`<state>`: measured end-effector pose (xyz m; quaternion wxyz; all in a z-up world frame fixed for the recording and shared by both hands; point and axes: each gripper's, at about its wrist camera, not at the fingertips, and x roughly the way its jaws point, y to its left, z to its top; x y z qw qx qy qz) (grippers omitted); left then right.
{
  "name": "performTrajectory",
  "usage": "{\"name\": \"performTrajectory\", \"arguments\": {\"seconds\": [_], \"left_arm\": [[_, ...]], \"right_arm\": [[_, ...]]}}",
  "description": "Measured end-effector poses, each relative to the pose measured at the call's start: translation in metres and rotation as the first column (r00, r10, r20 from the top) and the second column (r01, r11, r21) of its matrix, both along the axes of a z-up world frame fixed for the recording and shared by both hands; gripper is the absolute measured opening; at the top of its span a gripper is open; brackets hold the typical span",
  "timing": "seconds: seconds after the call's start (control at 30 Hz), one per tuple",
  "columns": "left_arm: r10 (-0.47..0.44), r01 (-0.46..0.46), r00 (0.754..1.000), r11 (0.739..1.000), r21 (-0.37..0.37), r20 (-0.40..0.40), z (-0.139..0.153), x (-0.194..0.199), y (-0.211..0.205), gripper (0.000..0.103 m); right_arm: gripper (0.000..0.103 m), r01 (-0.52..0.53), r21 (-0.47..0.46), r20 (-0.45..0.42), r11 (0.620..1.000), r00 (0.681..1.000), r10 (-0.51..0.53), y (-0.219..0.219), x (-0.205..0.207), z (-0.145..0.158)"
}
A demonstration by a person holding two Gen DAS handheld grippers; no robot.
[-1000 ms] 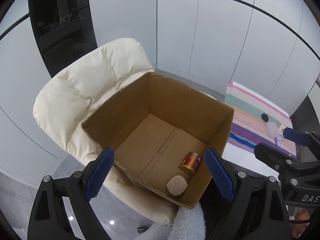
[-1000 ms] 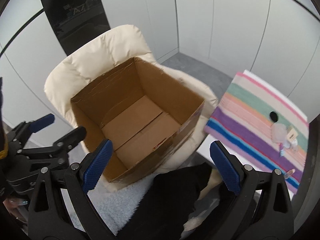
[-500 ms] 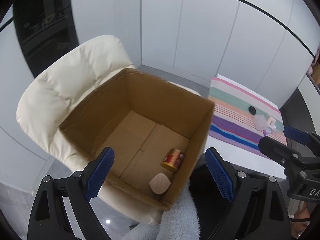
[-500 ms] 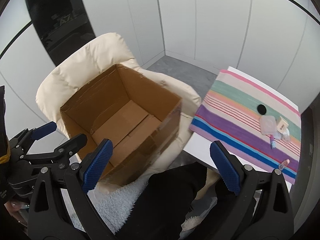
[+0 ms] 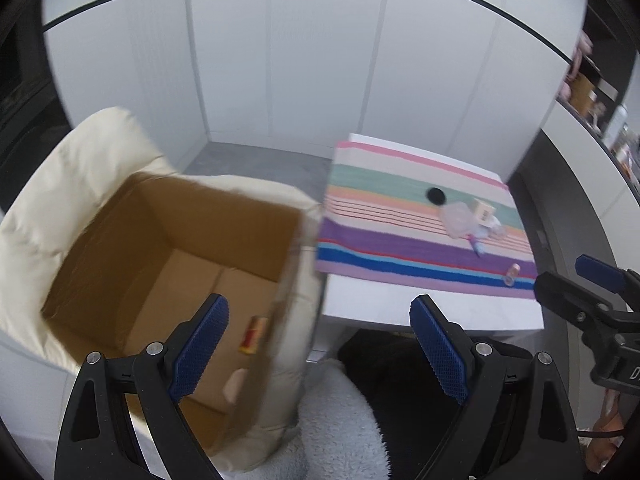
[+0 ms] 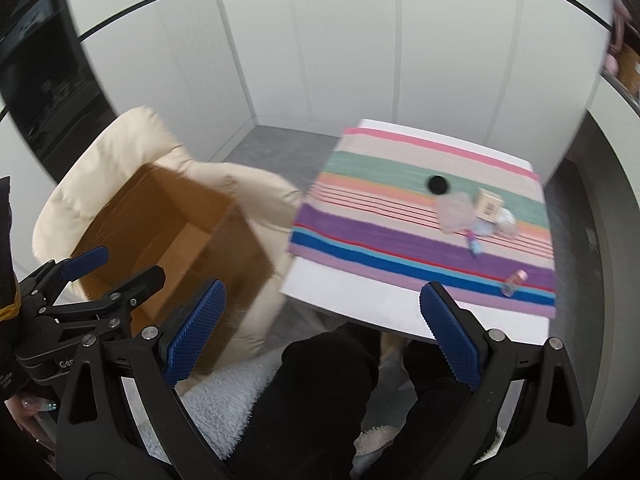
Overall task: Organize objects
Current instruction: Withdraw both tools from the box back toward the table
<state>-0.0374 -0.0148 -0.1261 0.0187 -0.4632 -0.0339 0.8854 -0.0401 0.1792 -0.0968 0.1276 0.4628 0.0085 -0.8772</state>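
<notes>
An open cardboard box (image 5: 120,240) sits on a cream padded chair (image 5: 52,184); it also shows in the right wrist view (image 6: 224,248). Inside lie a small red-and-gold can (image 5: 253,334) and a pale rounded object (image 5: 236,380). A white table (image 6: 360,300) with a striped cloth (image 6: 400,240) holds a black disc (image 6: 437,184), a clear bag (image 6: 454,212), a small carton (image 6: 488,205), a little tube (image 6: 474,244) and a small pink bottle (image 6: 514,280). My left gripper (image 5: 320,340) and right gripper (image 6: 320,328) are both open and empty, held above my lap.
White panelled walls stand behind the table and chair. A dark glass panel (image 6: 36,80) is at the left. My lap, in black trousers (image 6: 320,400) and fleece (image 6: 216,404), fills the bottom. A shelf with items (image 5: 600,92) is at the far right.
Both grippers have swung to the right, from over the box toward the striped table. The box has slid to the left of both views. Both stay open and empty.
</notes>
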Motion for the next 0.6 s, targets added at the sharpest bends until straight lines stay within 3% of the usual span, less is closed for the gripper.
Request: {"name": "performTrajectory", "arguments": {"seconds": [0.27, 0.6], "left_arm": [[-0.122, 0.122, 0.992, 0.992, -0.027, -0.011, 0.0, -0.014, 0.062, 0.093], [-0.227, 0.227, 0.974, 0.974, -0.016, -0.001, -0.003, -0.027, 0.119, 0.093]], "right_arm": [[0.099, 0.157, -0.01, 0.009, 0.988, 0.988, -0.156, 0.08, 0.003, -0.003], [0.099, 0.317, -0.017, 0.038, 0.948, 0.948, -0.317, 0.16, 0.014, -0.012]]}}
